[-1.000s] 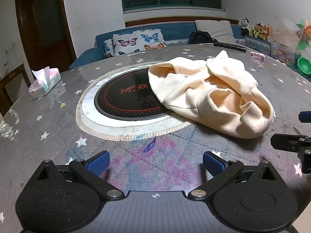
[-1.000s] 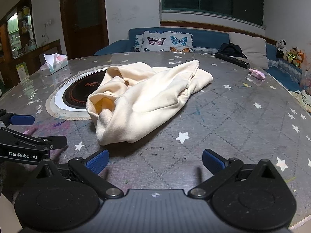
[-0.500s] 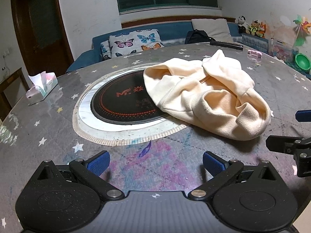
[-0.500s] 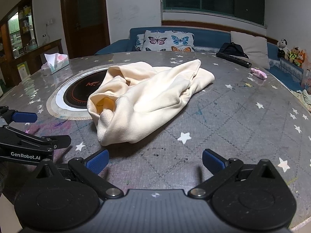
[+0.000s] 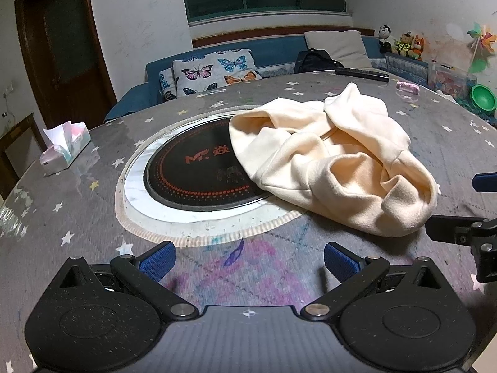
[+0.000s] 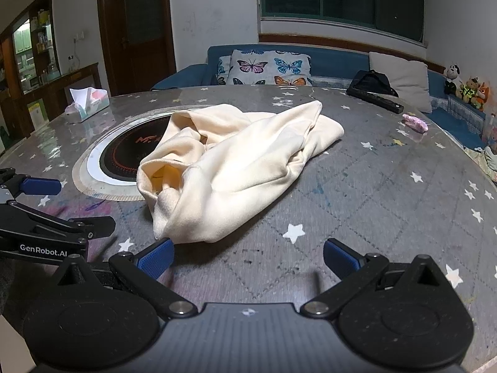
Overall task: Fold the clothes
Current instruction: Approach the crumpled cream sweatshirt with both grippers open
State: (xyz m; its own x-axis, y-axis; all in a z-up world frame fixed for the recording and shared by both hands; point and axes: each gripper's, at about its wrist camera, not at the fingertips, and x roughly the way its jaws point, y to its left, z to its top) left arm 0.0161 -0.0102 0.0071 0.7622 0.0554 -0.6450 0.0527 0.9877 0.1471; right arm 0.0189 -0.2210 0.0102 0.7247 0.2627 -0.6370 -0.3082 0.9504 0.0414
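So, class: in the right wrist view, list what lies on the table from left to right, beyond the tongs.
Tissue box → round black hotplate → cream garment → long black remote → small pink object.

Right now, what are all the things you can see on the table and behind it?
Garment: one, cream, crumpled mid-table, partly over the cooktop.
Cooktop: one, black round, set in the table.
Table: one, grey with stars.
Tissue box: one, pale, left edge.
Remote: one, black, far side.
Pink object: one, far right; unclear what.
Butterfly cushion: one, on blue sofa.
Plush toys: several, right.
Left gripper: open.
Right gripper: open.
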